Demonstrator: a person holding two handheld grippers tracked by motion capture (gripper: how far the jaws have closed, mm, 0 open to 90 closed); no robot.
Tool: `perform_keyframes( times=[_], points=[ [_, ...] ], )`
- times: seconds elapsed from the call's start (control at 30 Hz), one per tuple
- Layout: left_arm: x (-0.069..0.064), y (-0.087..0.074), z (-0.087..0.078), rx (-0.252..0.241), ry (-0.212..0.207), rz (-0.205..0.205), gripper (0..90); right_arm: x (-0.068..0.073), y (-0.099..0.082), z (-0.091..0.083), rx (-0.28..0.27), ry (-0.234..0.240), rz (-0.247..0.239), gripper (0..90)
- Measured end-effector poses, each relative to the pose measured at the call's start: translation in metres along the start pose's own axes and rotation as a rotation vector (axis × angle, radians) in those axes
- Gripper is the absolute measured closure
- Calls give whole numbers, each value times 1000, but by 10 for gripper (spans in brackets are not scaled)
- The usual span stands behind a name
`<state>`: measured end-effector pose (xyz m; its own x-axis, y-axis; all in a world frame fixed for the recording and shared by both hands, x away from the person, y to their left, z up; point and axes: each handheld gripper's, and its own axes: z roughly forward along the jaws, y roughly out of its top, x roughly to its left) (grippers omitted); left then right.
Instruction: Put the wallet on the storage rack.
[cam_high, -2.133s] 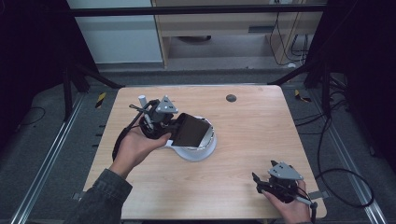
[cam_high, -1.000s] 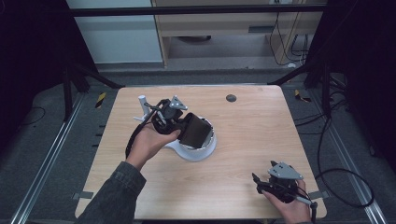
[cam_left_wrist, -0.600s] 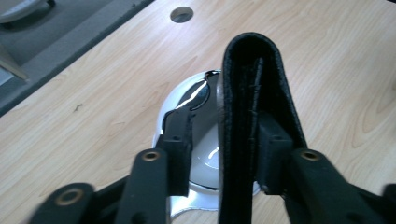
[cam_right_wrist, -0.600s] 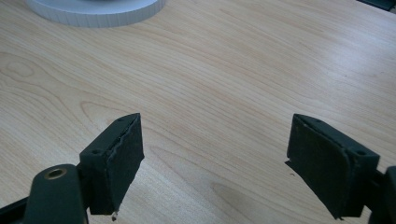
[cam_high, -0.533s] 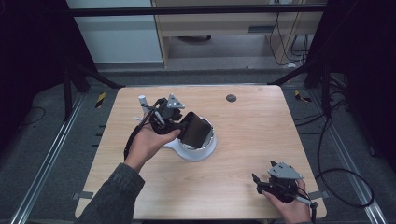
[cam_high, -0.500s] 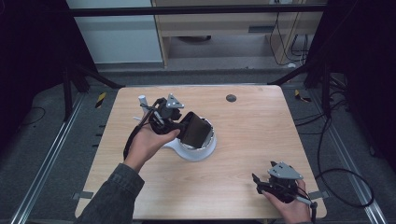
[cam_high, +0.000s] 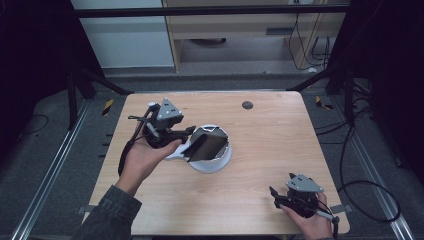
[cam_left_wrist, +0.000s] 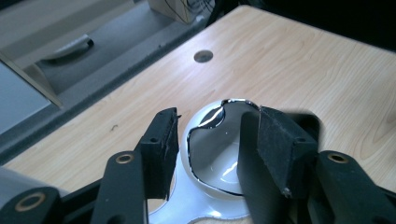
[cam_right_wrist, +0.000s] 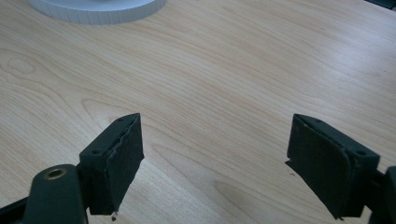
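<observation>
In the high view, the left hand-held gripper (cam_high: 186, 136) is seen at the bench's (cam_high: 270, 130) left centre, its jaws partly apart and having just been opening; a dark rectangular lid (cam_high: 204, 146) leans tilted in a white bowl-shaped base (cam_high: 220, 161) just ahead of them. Compared with a second ago, this gripper has been drawn back from the lid. The right hand-held gripper (cam_high: 281, 197) rests near the bench's front right corner, unmoved.

In the left gripper view, the shiny bowl (cam_left_wrist: 212, 154) lies between and beyond the parted jaws, untouched.

In the right gripper view, the right hand-held gripper (cam_right_wrist: 215, 163) is held wide, with nothing between its jaws.
</observation>
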<state>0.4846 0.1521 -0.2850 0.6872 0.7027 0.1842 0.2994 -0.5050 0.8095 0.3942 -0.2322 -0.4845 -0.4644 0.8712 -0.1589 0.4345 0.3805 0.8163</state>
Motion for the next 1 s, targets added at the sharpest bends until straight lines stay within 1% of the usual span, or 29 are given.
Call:
perform_keyframes(
  times=[0.03,0.07,0.17,0.23,0.27,0.3,0.4,0.5,0.57,0.63,0.7,0.73,0.77,0.87,1.0],
  points=[
    [0,0,-2,-11,10,10,481,0,0,0,1,2,-1,184],
    [-1,0,-5,-17,16,9,481,1,0,0,2,1,-3,184],
    [-5,-1,-9,-39,6,8,479,2,1,1,1,7,-4,183],
    [-8,-1,-11,-49,3,17,475,3,1,2,3,10,-9,183],
    [-10,-1,-12,-49,4,23,472,3,1,2,7,9,-10,183],
    [-11,-2,-13,-49,7,19,469,3,1,2,7,9,-11,183],
    [-14,-2,-16,-71,4,22,456,2,0,2,4,10,-9,183],
    [-18,-6,-26,-99,15,35,434,2,0,2,6,9,-8,182],
    [-19,-10,-31,-110,15,36,414,2,0,2,6,9,-11,182],
    [-20,-17,-36,-124,14,35,381,3,0,2,7,12,-9,182],
    [-19,-28,-41,-140,8,17,329,3,0,2,8,11,-16,181],
    [-19,-31,-42,-142,6,14,301,3,0,2,8,13,-17,180],
    [-18,-39,-44,-146,7,0,279,4,0,2,8,14,-17,179],
    [-16,-61,-46,-130,15,-24,172,5,1,3,10,17,-17,173],
    [-10,-93,-44,-106,23,-63,87,7,1,4,19,25,-23,159]
  ],
)
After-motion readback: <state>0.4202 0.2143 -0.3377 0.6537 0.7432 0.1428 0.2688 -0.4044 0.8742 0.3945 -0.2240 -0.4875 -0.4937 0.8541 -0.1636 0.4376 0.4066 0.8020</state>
